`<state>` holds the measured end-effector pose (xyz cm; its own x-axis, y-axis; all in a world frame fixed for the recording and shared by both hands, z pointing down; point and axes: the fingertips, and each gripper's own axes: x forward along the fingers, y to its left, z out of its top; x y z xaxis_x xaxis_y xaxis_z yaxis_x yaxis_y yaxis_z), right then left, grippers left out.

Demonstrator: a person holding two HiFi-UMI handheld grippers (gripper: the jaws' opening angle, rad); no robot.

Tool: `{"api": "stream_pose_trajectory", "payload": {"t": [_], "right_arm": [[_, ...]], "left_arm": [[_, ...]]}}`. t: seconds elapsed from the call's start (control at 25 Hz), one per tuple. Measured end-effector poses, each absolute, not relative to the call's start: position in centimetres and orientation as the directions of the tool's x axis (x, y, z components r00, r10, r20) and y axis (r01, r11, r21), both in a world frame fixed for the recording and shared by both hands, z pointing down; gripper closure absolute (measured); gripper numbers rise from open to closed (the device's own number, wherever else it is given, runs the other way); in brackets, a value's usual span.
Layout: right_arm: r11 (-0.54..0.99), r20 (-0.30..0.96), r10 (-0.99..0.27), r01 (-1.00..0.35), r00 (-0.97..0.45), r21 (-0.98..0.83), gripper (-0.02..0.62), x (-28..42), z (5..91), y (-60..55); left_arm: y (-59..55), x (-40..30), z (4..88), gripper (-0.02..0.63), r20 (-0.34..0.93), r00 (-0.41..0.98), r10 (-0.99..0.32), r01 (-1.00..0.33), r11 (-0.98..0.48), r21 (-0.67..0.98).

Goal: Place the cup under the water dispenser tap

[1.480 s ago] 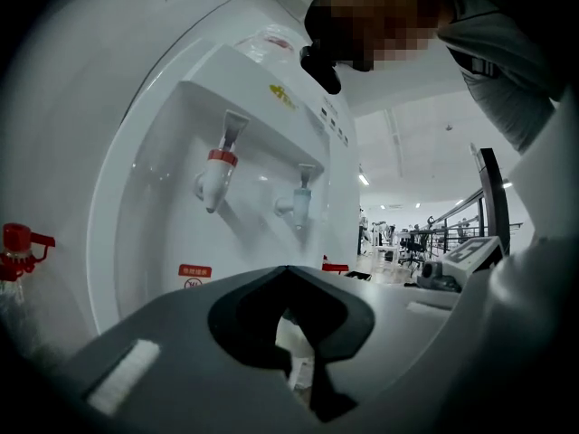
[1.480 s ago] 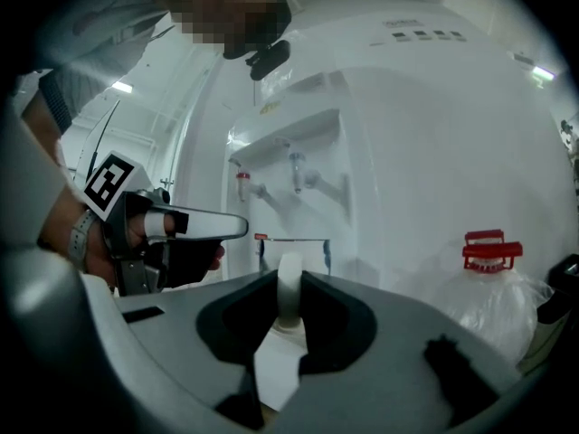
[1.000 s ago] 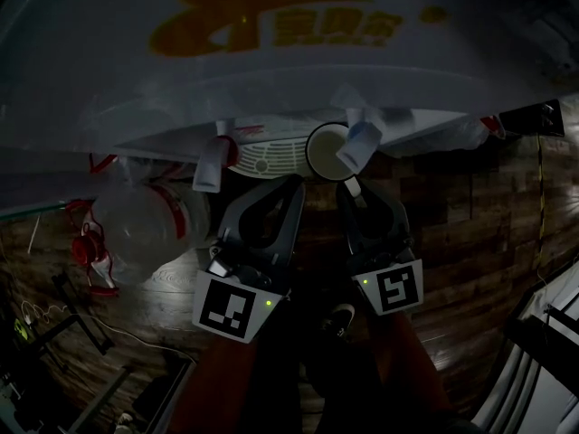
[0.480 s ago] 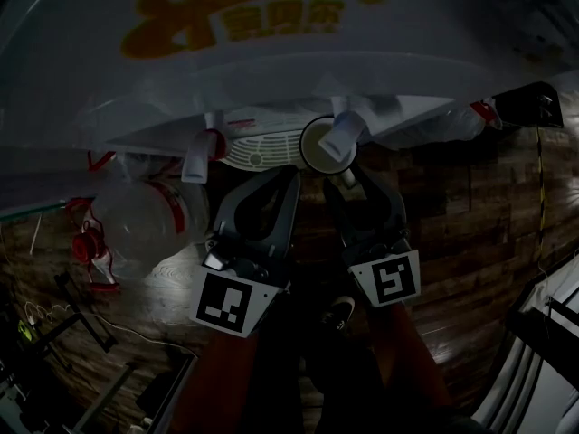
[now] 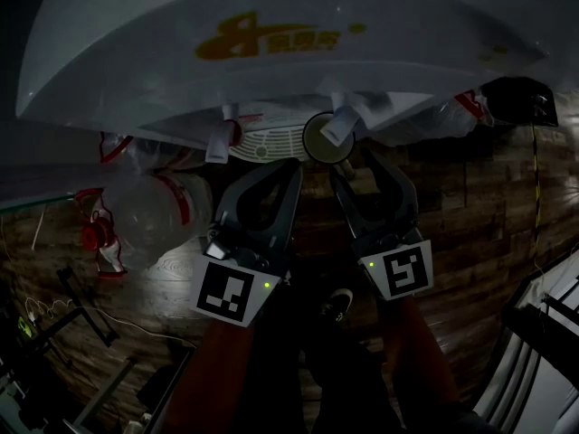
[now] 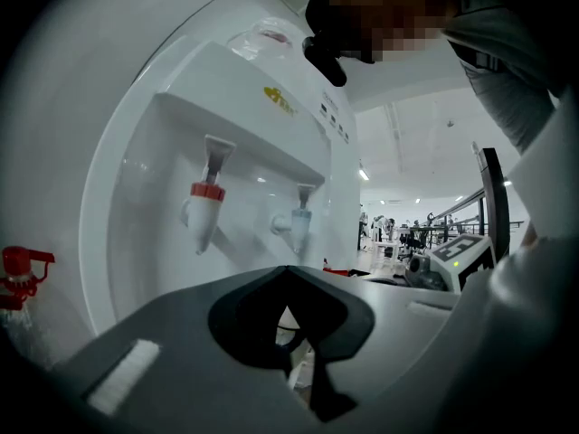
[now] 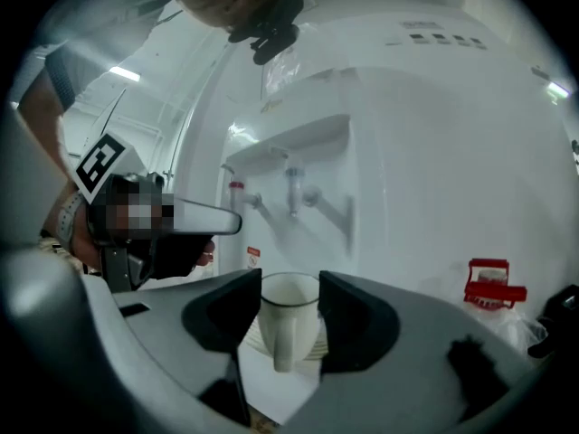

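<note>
The white cup (image 5: 326,139) stands on the drip tray (image 5: 264,146) of the white water dispenser (image 5: 271,70), right under the blue tap (image 5: 336,127). In the right gripper view the cup (image 7: 288,315) shows its handle toward me, below the blue tap (image 7: 294,188). My right gripper (image 5: 352,164) is opening; its jaws flank the cup without pressing on it. The right gripper (image 7: 289,333) holds nothing. My left gripper (image 5: 291,168) is shut and empty, just left of the cup, below the red tap (image 5: 220,138). The left gripper (image 6: 288,274) faces the red tap (image 6: 204,208) and blue tap (image 6: 299,220).
A clear plastic bottle or bag (image 5: 154,215) with red parts (image 5: 95,233) lies on the wooden floor (image 5: 470,206) left of the dispenser. A red-topped object (image 7: 493,283) sits right of the dispenser. My shoe (image 5: 339,304) shows between my arms.
The right jaws have spread apart and let go of the cup, which stays on the tray. Both grippers have lifted slightly, and the head view now takes in more of the dispenser's top.
</note>
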<state>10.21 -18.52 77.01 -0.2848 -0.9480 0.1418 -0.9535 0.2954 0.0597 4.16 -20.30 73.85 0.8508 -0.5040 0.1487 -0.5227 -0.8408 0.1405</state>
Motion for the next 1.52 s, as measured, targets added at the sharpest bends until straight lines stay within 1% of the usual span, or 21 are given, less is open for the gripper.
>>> {"api": "stream_pose_trajectory", "payload": {"t": [0.2, 0.28, 0.44, 0.56, 0.6, 0.64, 0.68, 0.8, 0.88, 1.04, 1.2, 1.28, 1.52], "right_arm": [[0.315, 0.134, -0.943, -0.947, -0.303, 0.071, 0.393, 10.3, 70.7, -17.3], [0.325, 0.138, -0.939, -0.944, -0.315, 0.059, 0.393, 9.9, 68.0, -16.4], [0.353, 0.128, -0.930, -0.935, -0.346, 0.037, 0.395, 8.9, 61.2, -13.8], [0.392, 0.122, -0.914, -0.920, -0.387, 0.020, 0.431, 7.9, 55.1, -11.5], [0.406, 0.117, -0.908, -0.914, -0.401, 0.015, 0.455, 7.6, 53.0, -10.7], [0.417, 0.112, -0.904, -0.909, -0.413, 0.010, 0.510, 7.3, 50.8, -9.9], [0.427, 0.106, -0.899, -0.904, -0.424, 0.002, 0.535, 7.0, 48.7, -9.1], [0.469, 0.099, -0.878, -0.883, -0.469, -0.030, 0.561, 6.1, 43.1, -6.7], [0.499, 0.097, -0.860, -0.865, -0.501, -0.043, 0.578, 5.3, 40.0, -5.4], [0.527, 0.100, -0.842, -0.848, -0.530, -0.050, 0.581, 4.0, 35.1, -3.1], [0.527, 0.122, -0.836, -0.844, -0.536, -0.098, 0.581, 2.8, 31.5, -0.9], [0.522, 0.114, -0.839, -0.846, -0.532, -0.108, 0.581, 2.6, 29.5, -0.6], [0.554, 0.071, -0.825, -0.827, -0.561, -0.097, 0.581, 1.2, 25.3, 0.6]], "left_arm": [[-19.3, 3.5, 69.0, 0.598, 0.120, 0.848, -0.516, -0.530, -0.835, 0.149], [-18.3, 3.2, 66.6, 0.598, 0.132, 0.852, -0.506, -0.521, -0.841, 0.142], [-15.3, 2.9, 60.5, 0.598, 0.144, 0.867, -0.477, -0.491, -0.867, 0.081], [-12.6, 2.5, 55.2, 0.598, 0.149, 0.873, -0.465, -0.480, -0.873, 0.086], [-11.7, 2.3, 53.3, 0.598, 0.144, 0.874, -0.465, -0.479, -0.873, 0.094], [-10.9, 2.1, 51.4, 0.598, 0.138, 0.876, -0.462, -0.476, -0.873, 0.103], [-10.0, 1.9, 49.6, 0.598, 0.131, 0.881, -0.455, -0.470, -0.875, 0.116], [-7.3, 2.0, 44.6, 0.598, 0.110, 0.904, -0.413, -0.426, -0.888, 0.170], [-5.6, 2.2, 41.7, 0.598, 0.101, 0.922, -0.374, -0.387, -0.907, 0.165], [-3.2, 1.7, 36.4, 0.598, 0.098, 0.945, -0.312, -0.320, -0.945, 0.074], [-1.6, 0.3, 32.6, 0.598, 0.135, 0.942, -0.308, -0.328, -0.930, 0.169], [-1.5, 0.2, 30.9, 0.598, 0.139, 0.946, -0.291, -0.311, -0.938, 0.151], [-1.3, -0.8, 25.9, 0.598, 0.094, 0.958, -0.270, -0.281, -0.950, 0.134]]}}
